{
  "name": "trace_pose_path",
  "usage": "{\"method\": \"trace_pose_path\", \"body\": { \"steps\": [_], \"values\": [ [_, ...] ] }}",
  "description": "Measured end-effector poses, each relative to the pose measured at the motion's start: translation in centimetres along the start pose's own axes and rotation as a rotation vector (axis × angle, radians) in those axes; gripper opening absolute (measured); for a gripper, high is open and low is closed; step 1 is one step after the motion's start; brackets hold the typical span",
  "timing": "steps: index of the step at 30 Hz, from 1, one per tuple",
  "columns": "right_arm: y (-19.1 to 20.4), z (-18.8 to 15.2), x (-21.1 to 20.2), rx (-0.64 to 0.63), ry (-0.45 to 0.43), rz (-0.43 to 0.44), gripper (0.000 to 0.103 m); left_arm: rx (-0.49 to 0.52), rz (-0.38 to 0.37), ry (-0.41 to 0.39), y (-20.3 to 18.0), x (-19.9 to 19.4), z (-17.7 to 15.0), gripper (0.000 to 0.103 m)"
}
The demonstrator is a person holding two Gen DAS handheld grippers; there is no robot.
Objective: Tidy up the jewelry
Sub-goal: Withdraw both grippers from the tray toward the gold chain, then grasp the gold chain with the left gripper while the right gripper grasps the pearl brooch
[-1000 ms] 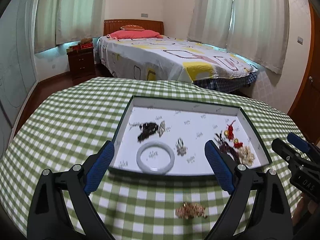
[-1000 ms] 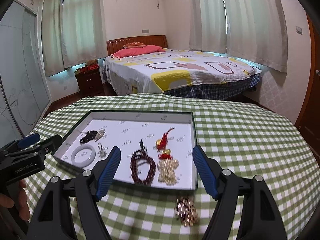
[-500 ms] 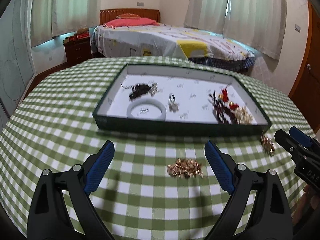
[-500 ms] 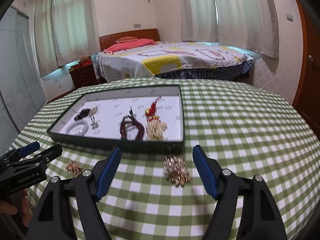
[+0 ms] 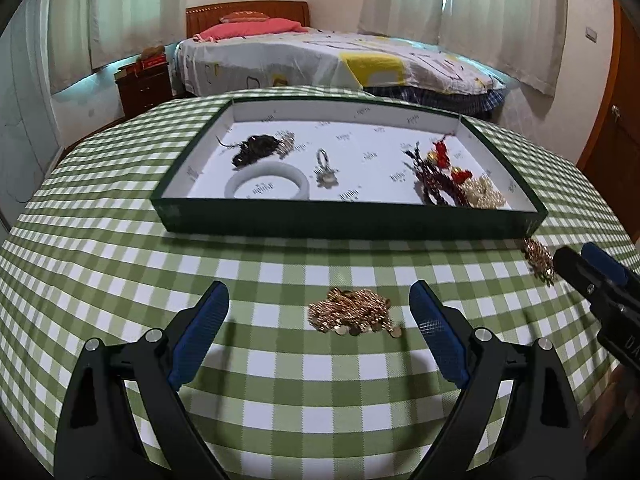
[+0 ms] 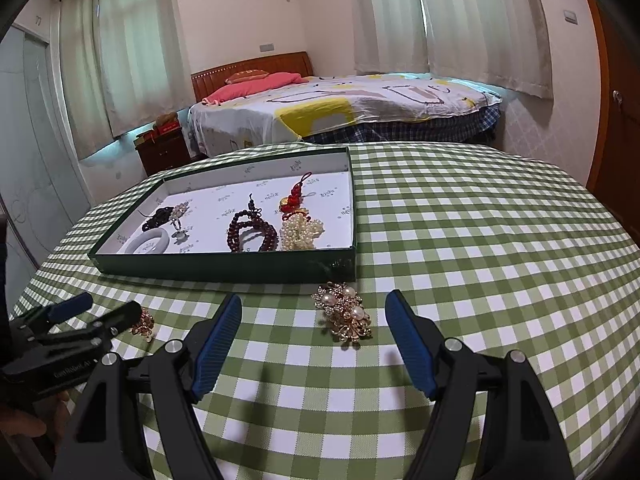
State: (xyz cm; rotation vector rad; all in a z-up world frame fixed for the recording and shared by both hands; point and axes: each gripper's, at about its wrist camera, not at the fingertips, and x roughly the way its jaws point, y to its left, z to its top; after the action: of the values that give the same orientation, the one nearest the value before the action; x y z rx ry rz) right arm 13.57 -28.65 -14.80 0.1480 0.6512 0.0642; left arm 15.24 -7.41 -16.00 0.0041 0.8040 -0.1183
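A heap of gold chain (image 5: 352, 314) lies on the green checked cloth in front of the tray, between the wide-apart blue pads of my left gripper (image 5: 318, 298), which is open and touches nothing. In the right wrist view a gold brooch with pearls (image 6: 346, 312) rests just before the tray's near right corner, between the spread fingers of my right gripper (image 6: 314, 300), also open and clear of it. The dark green tray (image 5: 344, 222) holds a white bangle (image 5: 267, 182), black necklace (image 5: 256, 148), silver ring charm (image 5: 326, 168), dark red beads (image 5: 434, 184), pearls (image 5: 482, 192) and a red charm (image 5: 440, 150).
The round table (image 6: 480, 240) drops away at its curved edge on the right and far side. A bed (image 6: 360, 108) and a nightstand (image 6: 164, 150) stand beyond it. My right gripper's tip (image 5: 592, 272) shows at the right of the left wrist view, beside the brooch (image 5: 538, 256).
Both grippers have come down toward the cloth and drawn back from the tray. The gold chain and the brooch now sit between their respective fingers instead of below them. Jaws stayed wide.
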Motion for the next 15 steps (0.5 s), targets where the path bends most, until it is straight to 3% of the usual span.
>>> {"method": "trace_pose_path", "body": {
  "steps": [3, 10, 12, 15],
  "values": [
    [0.0, -0.1, -0.1, 0.002, -0.003, 0.002, 0.072, 0.011, -0.007, 0.013, -0.3, 0.3, -0.1, 0.089],
    [0.1, 0.0, -0.1, 0.002, -0.002, 0.003, 0.072, 0.028, -0.046, 0.059, -0.6, 1.2, -0.2, 0.068],
    [0.1, 0.0, -0.1, 0.001, -0.001, 0.002, 0.072, 0.026, -0.052, 0.057, -0.5, 1.3, -0.2, 0.067],
    [0.1, 0.0, -0.1, 0.000, 0.001, 0.002, 0.072, 0.034, -0.058, 0.051, -0.5, 1.3, -0.2, 0.057]
  ]
}}
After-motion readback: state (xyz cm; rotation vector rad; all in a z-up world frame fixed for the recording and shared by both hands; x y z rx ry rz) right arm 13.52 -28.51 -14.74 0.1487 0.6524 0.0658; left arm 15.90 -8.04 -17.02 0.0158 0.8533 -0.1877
